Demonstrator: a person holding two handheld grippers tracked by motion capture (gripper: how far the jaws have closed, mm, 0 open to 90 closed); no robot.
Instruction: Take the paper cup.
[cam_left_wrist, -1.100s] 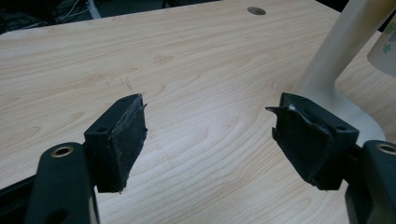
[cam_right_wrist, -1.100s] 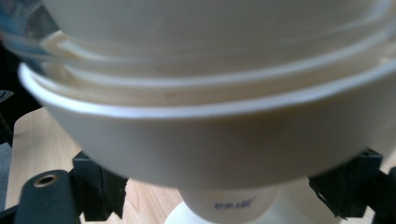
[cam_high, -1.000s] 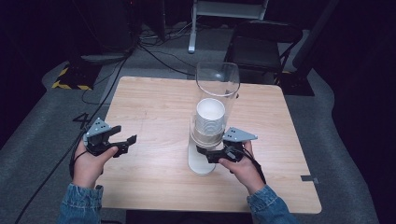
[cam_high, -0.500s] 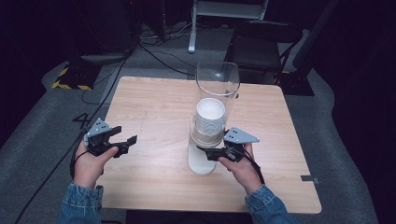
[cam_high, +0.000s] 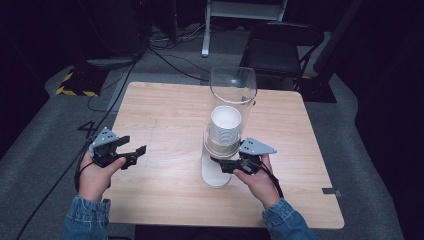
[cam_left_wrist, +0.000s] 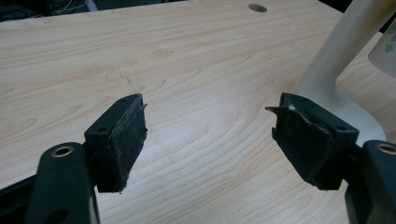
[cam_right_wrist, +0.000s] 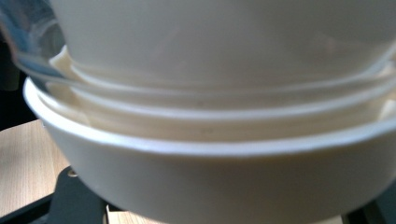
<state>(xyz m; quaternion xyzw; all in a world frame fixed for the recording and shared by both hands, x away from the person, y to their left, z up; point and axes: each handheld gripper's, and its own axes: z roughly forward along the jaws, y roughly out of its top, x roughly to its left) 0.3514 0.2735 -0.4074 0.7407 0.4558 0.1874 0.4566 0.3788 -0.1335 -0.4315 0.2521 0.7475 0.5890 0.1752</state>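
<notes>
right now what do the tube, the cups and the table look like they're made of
Tube: clear, glossy plastic or glass; the chair and floor behind show through it, so I can't tell which.
Cups: white and matte, likely paper, with thin rolled rims stacked close.
Table: pale wood or wood-look laminate; grain lines run across a smooth, low-sheen top.

No text, label, brand name or number can be read anywhere in these frames. The nearest thing to a sign is the strip of yellow-and-black hazard striping (cam_high: 76, 85) on the grey floor beyond the table's far left corner in the high view; it carries no words. In the left gripper view, a small green printed mark (cam_left_wrist: 389, 48) shows on a pale curved surface at the right edge, cut off by the frame and too partial to make out as any letter or figure.
</notes>
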